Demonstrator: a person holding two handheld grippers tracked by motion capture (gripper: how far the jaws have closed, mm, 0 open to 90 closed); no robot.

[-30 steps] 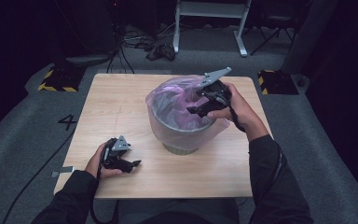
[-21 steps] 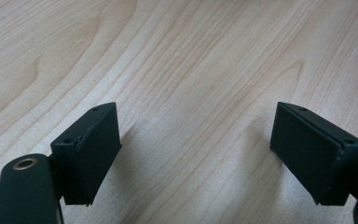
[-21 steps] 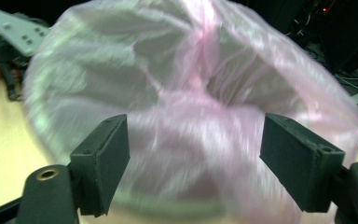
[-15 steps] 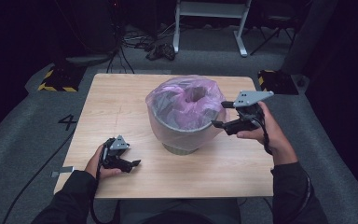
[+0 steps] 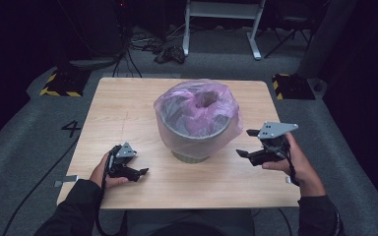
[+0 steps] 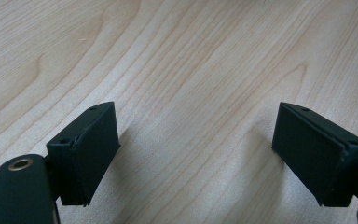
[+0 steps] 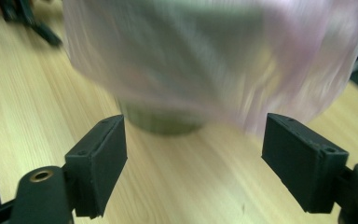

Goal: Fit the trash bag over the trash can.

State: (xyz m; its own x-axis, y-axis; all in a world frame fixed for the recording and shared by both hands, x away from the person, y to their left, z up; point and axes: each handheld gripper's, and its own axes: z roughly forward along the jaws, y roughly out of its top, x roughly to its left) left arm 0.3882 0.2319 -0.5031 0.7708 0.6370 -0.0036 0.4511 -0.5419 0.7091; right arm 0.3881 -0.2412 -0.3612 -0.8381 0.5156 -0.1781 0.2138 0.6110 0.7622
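Grey bin (image 5: 193, 140) lined with a pink bag (image 5: 197, 105) stood mid-tabletop (image 5: 128, 103). My right gripper (image 5: 248, 143) hung just right of it, jaws spread, holding nothing. My left gripper (image 5: 140, 173) rested near the front edge, jaws spread, holding nothing.

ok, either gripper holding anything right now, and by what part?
Nothing held. The left gripper rests open on the table; the right gripper is open beside the bag-lined bin, with only air between its jaws.
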